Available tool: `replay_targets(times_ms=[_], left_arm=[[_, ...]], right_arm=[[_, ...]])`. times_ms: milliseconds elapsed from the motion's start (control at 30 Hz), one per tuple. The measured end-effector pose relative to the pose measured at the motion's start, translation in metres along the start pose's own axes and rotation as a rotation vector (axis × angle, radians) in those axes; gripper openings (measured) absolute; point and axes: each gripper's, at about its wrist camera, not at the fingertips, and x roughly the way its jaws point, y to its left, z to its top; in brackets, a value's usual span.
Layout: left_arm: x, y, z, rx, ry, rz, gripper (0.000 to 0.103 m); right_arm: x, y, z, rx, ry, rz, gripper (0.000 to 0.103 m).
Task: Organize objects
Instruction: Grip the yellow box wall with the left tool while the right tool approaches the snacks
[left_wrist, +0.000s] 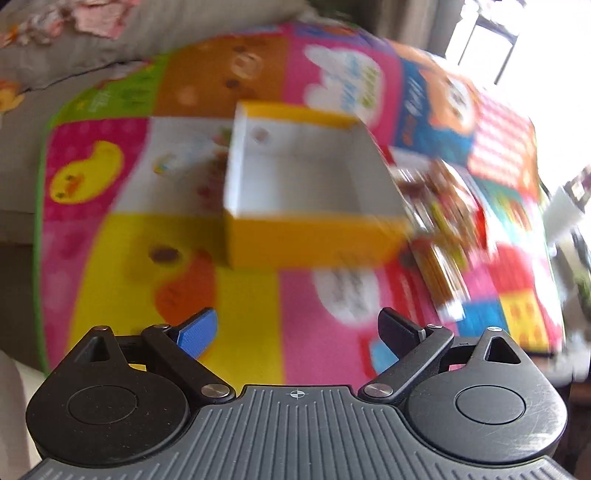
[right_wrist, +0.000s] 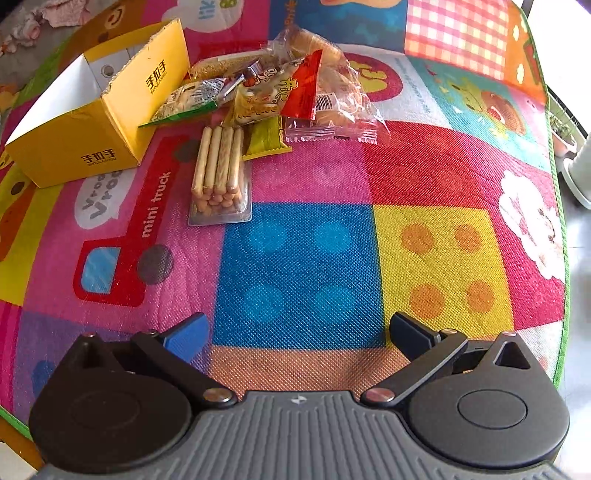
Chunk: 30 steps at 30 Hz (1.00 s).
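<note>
Both grippers, left (left_wrist: 297, 328) and right (right_wrist: 299, 332), hover with jaws apart over the mat (right_wrist: 299, 258); box (right_wrist: 74, 122) empty, snacks (right_wrist: 273, 92) beside it.

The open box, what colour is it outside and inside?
Box: yellow outside, white inside; clearest in the right wrist view.

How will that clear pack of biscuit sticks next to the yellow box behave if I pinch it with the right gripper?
The pack of biscuit sticks looks light and fairly stiff, since the sticks lie packed in a shallow clear tray. They are thin, so a hard squeeze probably snaps some. The glossy film may slip between the right gripper pads; lying flat on the mat, it shouldn't roll.
</note>
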Motion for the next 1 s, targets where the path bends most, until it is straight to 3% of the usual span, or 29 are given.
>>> replay_targets(times_ms=[100,200,367,500,567,600,633,700,800,900,1000], left_arm=[[0.013,0.026,0.051,-0.074,0.011,0.047,0.096],[0.043,0.031,0.082,-0.042,0.087,0.09,0.095],[0.09,0.021,0.108,0.02,0.194,0.134,0.079],[0.118,0.014,0.114,0.042,0.27,0.136,0.072],[0.125,0.012,0.116,0.04,0.3,0.114,0.054],[0.126,0.011,0.116,0.049,0.307,0.121,0.024],[0.125,0.011,0.116,0.06,0.301,0.171,0.011],[0.119,0.013,0.115,0.052,0.295,0.205,0.011],[0.112,0.013,0.113,0.038,0.302,0.205,0.008],[0.113,0.0,0.112,0.098,0.315,0.242,0.008],[0.117,-0.013,0.111,0.213,0.338,0.275,0.009]], right_arm=[[0.0,-0.001,0.004,0.004,0.04,0.0,0.103],[0.0,0.0,0.003,0.01,0.029,-0.004,0.103],[-0.005,0.001,-0.014,0.036,-0.071,-0.018,0.103],[0.001,-0.004,0.005,0.046,0.028,-0.004,0.103],[0.004,-0.006,0.014,0.023,0.093,0.013,0.103],[0.005,-0.008,0.018,0.014,0.117,0.031,0.103],[0.004,-0.011,0.02,0.011,0.13,0.058,0.103],[-0.001,-0.021,0.025,0.029,0.149,0.113,0.103],[-0.026,-0.034,0.037,0.075,0.115,0.128,0.103],[-0.057,-0.04,0.051,0.05,0.058,0.135,0.103],[-0.085,-0.036,0.064,-0.012,-0.036,0.087,0.103]])
